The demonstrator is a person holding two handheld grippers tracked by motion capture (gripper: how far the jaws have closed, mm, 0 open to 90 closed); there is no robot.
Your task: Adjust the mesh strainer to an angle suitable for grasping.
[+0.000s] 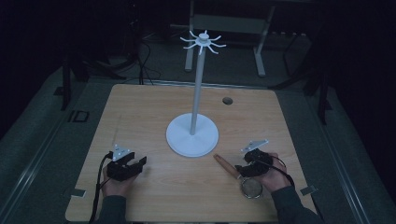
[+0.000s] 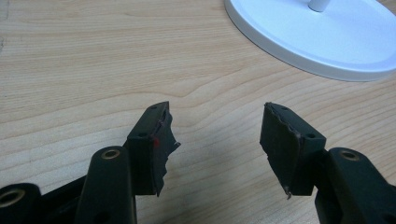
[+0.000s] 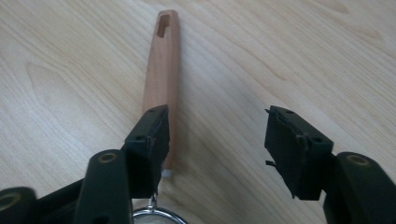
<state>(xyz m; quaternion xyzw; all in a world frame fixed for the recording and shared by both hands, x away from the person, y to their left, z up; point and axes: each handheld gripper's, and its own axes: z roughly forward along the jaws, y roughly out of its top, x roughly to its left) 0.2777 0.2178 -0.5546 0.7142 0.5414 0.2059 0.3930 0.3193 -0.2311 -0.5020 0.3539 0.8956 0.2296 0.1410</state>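
A small strainer lies on the wooden table [image 1: 154, 112] at the front right, its wooden handle [image 1: 225, 164] pointing toward the stand and its metal mesh bowl [image 1: 251, 186] nearest the person. My right gripper [image 1: 242, 170] hovers low over it, open. In the right gripper view the handle [image 3: 161, 70], with a slot at its far end, runs out from behind the left jaw, the gripper [image 3: 217, 135] holds nothing, and the bowl's rim [image 3: 156, 215] peeks in at the bottom. My left gripper [image 1: 138, 164] rests open at the front left; nothing sits between its jaws [image 2: 217, 130].
A tall white stand rises from a round base [image 1: 191, 137] at the table's middle, with a ring of hooks [image 1: 203, 42] on top. Its base [image 2: 317, 42] lies ahead of the left gripper. A small dark hole [image 1: 227, 100] marks the table's far side.
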